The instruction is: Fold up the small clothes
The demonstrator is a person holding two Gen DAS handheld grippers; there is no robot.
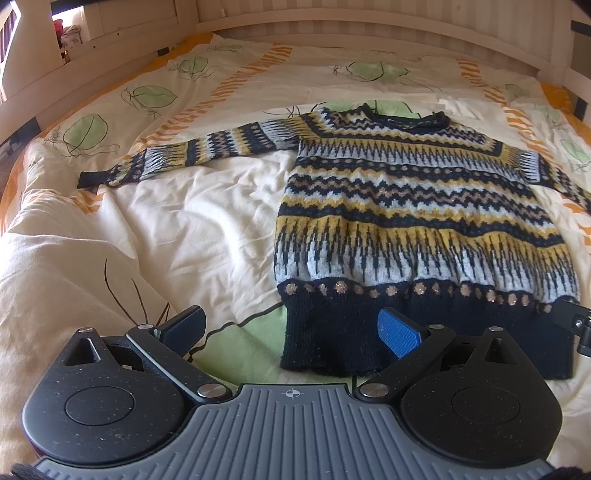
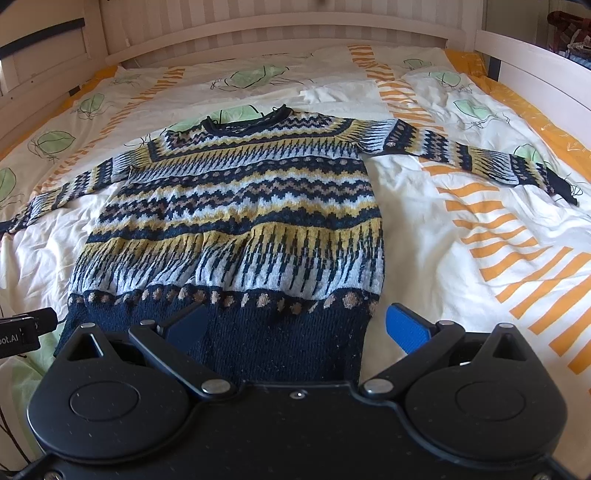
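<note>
Sweater [image 2: 236, 206] flat on bed [image 2: 461, 206], face up, sleeves spread out sideways, collar toward headboard [image 2: 258, 33]. Left gripper [image 1: 291, 330] at the hem's left corner, fingers spread, nothing held. Right gripper [image 2: 295, 326] at the hem's right corner, fingers spread, empty, left finger [image 2: 186, 326] over the dark rib. Partial text "oot.AI" on the left gripper's body in the right view.
</note>
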